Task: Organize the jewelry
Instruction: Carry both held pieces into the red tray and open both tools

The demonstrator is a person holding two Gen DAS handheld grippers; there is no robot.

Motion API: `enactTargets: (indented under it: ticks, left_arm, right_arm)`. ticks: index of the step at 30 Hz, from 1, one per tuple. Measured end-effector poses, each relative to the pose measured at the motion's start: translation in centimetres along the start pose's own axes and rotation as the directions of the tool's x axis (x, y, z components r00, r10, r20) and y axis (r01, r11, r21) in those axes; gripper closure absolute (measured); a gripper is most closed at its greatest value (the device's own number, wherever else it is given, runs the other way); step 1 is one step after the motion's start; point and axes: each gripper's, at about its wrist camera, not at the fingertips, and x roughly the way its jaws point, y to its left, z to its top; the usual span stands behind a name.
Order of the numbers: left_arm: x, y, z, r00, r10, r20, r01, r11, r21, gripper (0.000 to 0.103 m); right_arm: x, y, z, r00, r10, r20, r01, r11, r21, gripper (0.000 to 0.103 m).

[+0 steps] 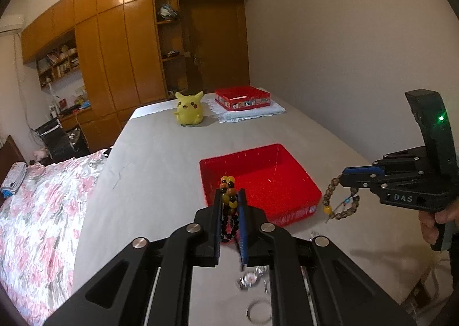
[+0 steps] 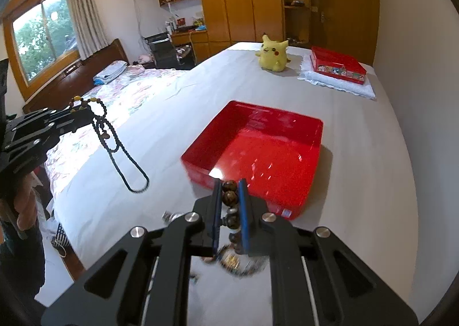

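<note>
My left gripper (image 1: 229, 194) is shut on a necklace (image 1: 228, 182) of yellow, orange and black beads. In the right wrist view its black strand (image 2: 147, 179) dangles from the left gripper (image 2: 83, 113) above the grey sheet. My right gripper (image 2: 231, 185) is shut on a brown wooden bead bracelet (image 2: 229, 197). The left wrist view shows that bracelet (image 1: 327, 199) hanging from the right gripper (image 1: 342, 177), to the right of the tray. An empty red tray (image 1: 266, 177) (image 2: 266, 148) lies on the sheet just ahead of both grippers, which are raised off the surface.
A wristwatch (image 1: 249, 280) and a ring (image 1: 258, 311) lie on the sheet beneath the left gripper. A yellow plush toy (image 1: 189, 109) and a red tin (image 1: 242, 98) on a white cloth sit at the far end. A floral quilt (image 1: 37, 205) lies left, and a wall runs along the right.
</note>
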Motion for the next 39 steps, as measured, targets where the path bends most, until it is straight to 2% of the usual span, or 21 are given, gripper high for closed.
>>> enactTargets:
  ticks: [6,12,16,19,24,28,30,31,32,34,39]
  left_arm:
    - [5.7,0.6,2.8,0.999,-0.004,-0.047,0.004,1.000,-0.011,0.093]
    - [12.8,0.8,4.1,0.993,-0.002,-0.118,-0.001,1.000,-0.028,0.093]
    - [17.3,0.9,3.4,0.984,-0.011,-0.179,0.004,0.999,-0.036,0.093]
    - [21.2,0.7,1.9,0.971,-0.025,-0.239,0.015,0.999,-0.043,0.093]
    - [25.6,0.1,-0.5,0.949,-0.037,-0.314,0.027,0.999,-0.036,0.093]
    - [27.5,0.0,-2.3,0.939,-0.037,-0.342,0.026,0.999,-0.038,0.090]
    - [27.7,0.0,-2.7,0.936,-0.047,-0.349,0.035,0.999,-0.041,0.077]
    - [27.7,0.0,-2.7,0.937,-0.043,-0.346,0.032,0.999,-0.038,0.066]
    - [27.5,0.0,-2.8,0.940,-0.032,-0.339,0.022,0.999,-0.032,0.059]
    - [27.0,0.1,-2.7,0.942,-0.028,-0.333,0.019,0.999,-0.031,0.059]
    - [23.3,0.9,-2.2,0.957,-0.033,-0.287,0.020,0.999,-0.048,0.055]
  right_arm:
    - [4.9,-2.5,3.2,0.998,-0.034,-0.054,0.036,0.999,0.037,0.093]
    - [11.1,-5.3,4.4,0.990,-0.054,-0.127,0.066,0.993,0.092,0.093]
    - [14.9,-7.1,4.4,0.983,-0.035,-0.178,0.059,0.989,0.136,0.093]
    - [17.6,-8.0,4.1,0.976,-0.032,-0.217,0.066,0.986,0.153,0.093]
    - [21.1,-8.9,2.8,0.956,-0.088,-0.280,0.127,0.984,0.127,0.093]
    - [21.8,-9.4,2.3,0.948,-0.130,-0.290,0.166,0.981,0.103,0.088]
    - [21.8,-9.7,2.3,0.946,-0.139,-0.292,0.175,0.980,0.098,0.083]
    - [21.7,-9.7,2.3,0.949,-0.132,-0.287,0.166,0.981,0.101,0.081]
    - [21.5,-9.7,2.3,0.949,-0.137,-0.283,0.170,0.981,0.097,0.074]
    - [21.0,-9.5,2.5,0.952,-0.157,-0.263,0.185,0.979,0.085,0.064]
    - [17.7,-9.1,2.7,0.968,-0.151,-0.200,0.174,0.980,0.101,0.064]
